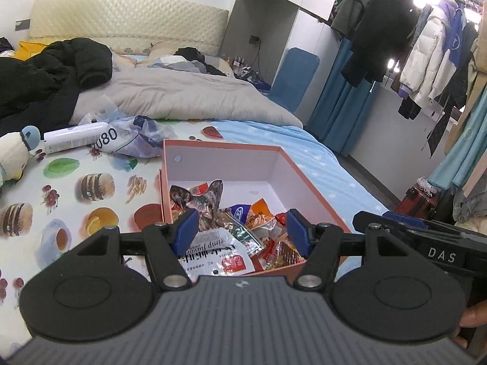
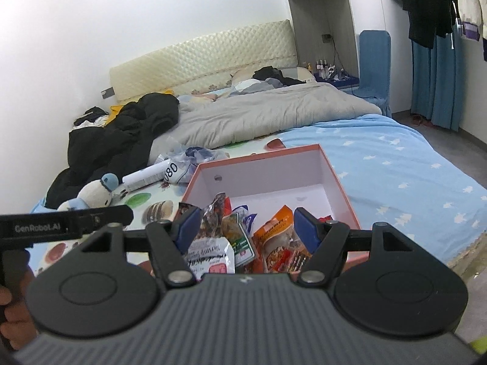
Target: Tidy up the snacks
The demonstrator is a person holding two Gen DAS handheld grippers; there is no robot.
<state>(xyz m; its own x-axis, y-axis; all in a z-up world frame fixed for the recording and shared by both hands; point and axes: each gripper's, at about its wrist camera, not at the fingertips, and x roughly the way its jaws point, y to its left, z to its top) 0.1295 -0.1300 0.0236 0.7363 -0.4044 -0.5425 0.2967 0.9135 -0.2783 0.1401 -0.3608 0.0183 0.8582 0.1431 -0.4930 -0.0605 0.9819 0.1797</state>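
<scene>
- The bed (image 1: 249, 140) fills most of both views; it carries a light blue sheet with white stars and a printed cloth (image 1: 76, 200) showing burgers, fries and tea cups.
- A grey quilt (image 1: 182, 94) lies rumpled across the bed, with a black puffy jacket (image 1: 54, 70) beside it, near the cream quilted headboard (image 1: 127, 21).
- The pink cardboard box (image 1: 225, 149), rectangular and white inside, sits open on the bed; the snacks (image 1: 243, 231) lie heaped in its near end.
- One white packet (image 1: 213, 255) shows the words "shrimp flavor"; an orange packet (image 2: 274, 240) stands beside it.
- A white tube (image 1: 79, 140) reads "080" and lies behind the box, near a soft plush toy (image 1: 15, 155).
- The left gripper (image 1: 240, 231) hovers over the snacks, jaws apart, holding nothing.
- The right gripper (image 2: 246, 228) is the same, jaws apart and empty; the other tool reads "GenRobot.AI" in its view.
</scene>
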